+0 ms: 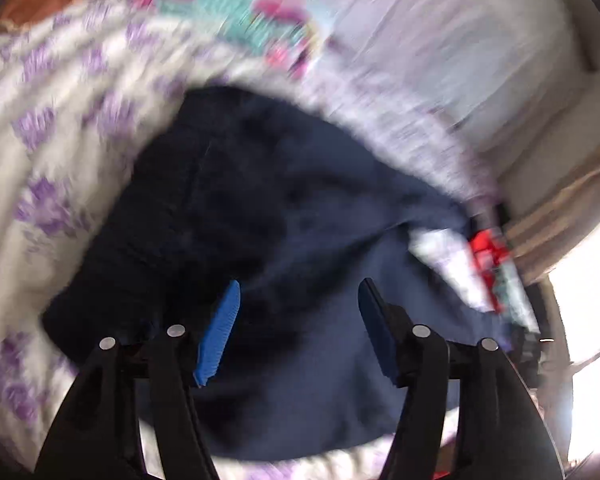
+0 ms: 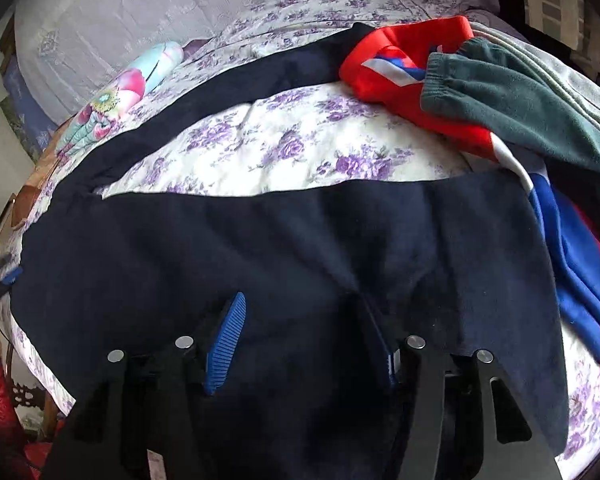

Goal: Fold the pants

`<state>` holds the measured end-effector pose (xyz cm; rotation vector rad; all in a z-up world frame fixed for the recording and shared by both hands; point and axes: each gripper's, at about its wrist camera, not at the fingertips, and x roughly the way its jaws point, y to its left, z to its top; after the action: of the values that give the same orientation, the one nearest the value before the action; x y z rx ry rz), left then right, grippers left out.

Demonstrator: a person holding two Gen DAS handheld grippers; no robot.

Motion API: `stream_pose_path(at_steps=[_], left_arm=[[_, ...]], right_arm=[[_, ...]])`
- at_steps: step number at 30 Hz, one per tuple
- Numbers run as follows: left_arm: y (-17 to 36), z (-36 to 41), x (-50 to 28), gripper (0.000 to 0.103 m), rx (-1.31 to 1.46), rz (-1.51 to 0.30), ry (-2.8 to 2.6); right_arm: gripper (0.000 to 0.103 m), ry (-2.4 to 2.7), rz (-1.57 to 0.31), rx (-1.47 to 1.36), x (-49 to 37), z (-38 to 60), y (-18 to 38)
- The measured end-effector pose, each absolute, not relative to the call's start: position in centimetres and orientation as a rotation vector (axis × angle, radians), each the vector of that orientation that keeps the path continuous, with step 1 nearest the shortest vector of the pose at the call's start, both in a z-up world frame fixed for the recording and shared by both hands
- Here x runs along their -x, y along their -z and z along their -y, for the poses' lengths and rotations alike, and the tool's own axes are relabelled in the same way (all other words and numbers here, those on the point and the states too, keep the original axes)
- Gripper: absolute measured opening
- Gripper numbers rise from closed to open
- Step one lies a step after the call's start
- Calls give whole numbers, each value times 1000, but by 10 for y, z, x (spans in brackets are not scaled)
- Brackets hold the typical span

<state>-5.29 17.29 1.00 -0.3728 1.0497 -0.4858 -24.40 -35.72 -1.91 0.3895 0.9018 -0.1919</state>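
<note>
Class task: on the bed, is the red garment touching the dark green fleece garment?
Touching. The right wrist view shows the dark green fleece garment lying directly on the red garment, its cuff overlapping the red fabric.

The left wrist view is heavily smeared by motion: the white bedspread with purple flowers (image 1: 48, 128) streaks in arcs, and only the dark navy fabric pants (image 1: 260, 208) near centre keep some form. A blown-out white glare fills its lower right edge. The right wrist view is sharp, in soft, even daylight, with the bedspread (image 2: 300, 136) bright and the pants (image 2: 284, 248) nearly black, folds barely readable. Both views bulge, with dark vignetted corners.
</note>
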Motion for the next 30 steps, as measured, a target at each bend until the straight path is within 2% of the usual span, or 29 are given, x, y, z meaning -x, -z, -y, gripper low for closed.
stream_pose_path(at_steps=[4, 8, 11, 12, 16, 19, 21, 25, 30], left_arm=[[-16, -181, 47, 59, 447, -1029, 487], [-39, -201, 54, 61, 531, -955, 524], [-51, -207, 44, 68, 515, -935, 445], [-54, -211, 35, 68, 515, -932, 419], [-65, -223, -20, 73, 549, -944, 377], [-59, -218, -73, 75, 470, -971, 317], [-44, -211, -105, 75, 447, -1023, 322], [-13, -199, -148, 75, 457, -1120, 382], [-9, -197, -158, 78, 487, -1087, 495]], right_arm=[[58, 74, -799, -433, 214, 345, -11], [58, -136, -817, -496, 136, 309, -16], [48, -195, -876, -486, 77, 275, -4], [42, -188, -888, -483, 61, 267, -2], [41, -250, -882, -461, 38, 240, -15], [41, -276, -854, -370, 22, 215, -37], [42, -292, -847, -322, 3, 205, -48], [55, -339, -857, -187, -58, 184, -56], [59, -369, -906, -9, -128, 161, -33]])
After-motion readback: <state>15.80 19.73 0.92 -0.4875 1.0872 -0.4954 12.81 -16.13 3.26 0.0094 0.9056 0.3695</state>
